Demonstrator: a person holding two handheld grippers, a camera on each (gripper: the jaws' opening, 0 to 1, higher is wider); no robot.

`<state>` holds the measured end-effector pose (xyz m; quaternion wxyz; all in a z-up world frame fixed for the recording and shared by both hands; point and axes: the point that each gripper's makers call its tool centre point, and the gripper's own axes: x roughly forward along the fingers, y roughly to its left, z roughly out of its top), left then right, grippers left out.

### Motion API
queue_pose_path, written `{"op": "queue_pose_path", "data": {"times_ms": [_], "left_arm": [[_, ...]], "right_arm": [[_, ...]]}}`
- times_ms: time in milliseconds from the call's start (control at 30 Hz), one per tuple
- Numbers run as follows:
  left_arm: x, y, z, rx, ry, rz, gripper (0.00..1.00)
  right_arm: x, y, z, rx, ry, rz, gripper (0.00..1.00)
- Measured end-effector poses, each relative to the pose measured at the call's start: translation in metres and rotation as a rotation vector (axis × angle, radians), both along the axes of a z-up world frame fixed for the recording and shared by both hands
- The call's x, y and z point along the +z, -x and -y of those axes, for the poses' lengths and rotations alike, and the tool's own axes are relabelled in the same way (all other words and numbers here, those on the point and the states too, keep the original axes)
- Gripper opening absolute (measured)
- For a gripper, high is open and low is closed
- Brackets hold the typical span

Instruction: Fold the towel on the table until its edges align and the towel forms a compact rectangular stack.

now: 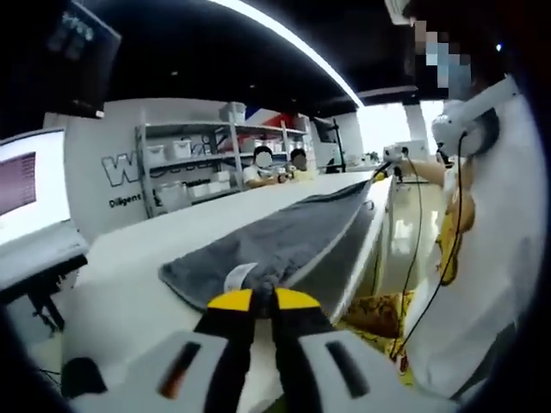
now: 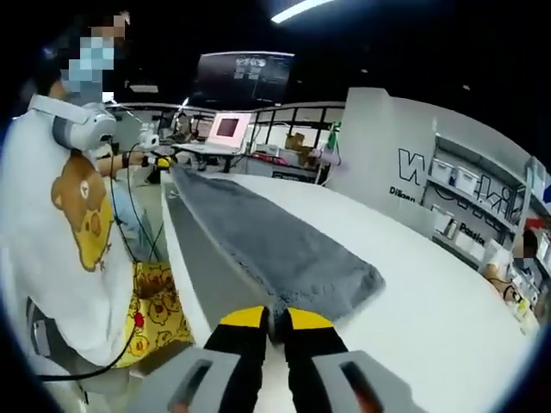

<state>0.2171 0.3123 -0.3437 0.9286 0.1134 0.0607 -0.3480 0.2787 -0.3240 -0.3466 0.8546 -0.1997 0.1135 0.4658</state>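
Towel (image 1: 284,237), grey terry, lies stretched along the white table's (image 1: 155,249) near edge, one layer hanging over. Left gripper (image 1: 263,297) pinches one end, jaws closed on cloth; right gripper (image 2: 274,317) pinches the opposite end. Judged soft, limp, light, non-slippery: holds best at corners, sags between grips.

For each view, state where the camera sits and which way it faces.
Left gripper view: rides the left gripper, shut on one end of the grey towel, looking along it to the right gripper; person's white shirt at right.
Right gripper view: rides the right gripper, shut on the opposite end, facing back; shirt at left.
Shared: towel, white table.
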Motion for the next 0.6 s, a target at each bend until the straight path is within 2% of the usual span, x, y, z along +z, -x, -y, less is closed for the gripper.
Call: {"op": "queue_pose_path", "data": {"times_ms": [333, 467, 600], "left_arm": [[0.007, 0.019, 0.003, 0.017, -0.031, 0.022, 0.08], [0.021, 0.014, 0.003, 0.024, -0.027, 0.051, 0.08], [0.037, -0.001, 0.002, 0.048, -0.058, 0.09, 0.08]], "right_arm": [[0.01, 0.023, -0.009, 0.034, 0.01, 0.038, 0.08], [0.021, 0.017, -0.007, 0.023, -0.002, 0.069, 0.08], [0.039, 0.001, -0.007, 0.007, -0.023, 0.117, 0.08]]}}
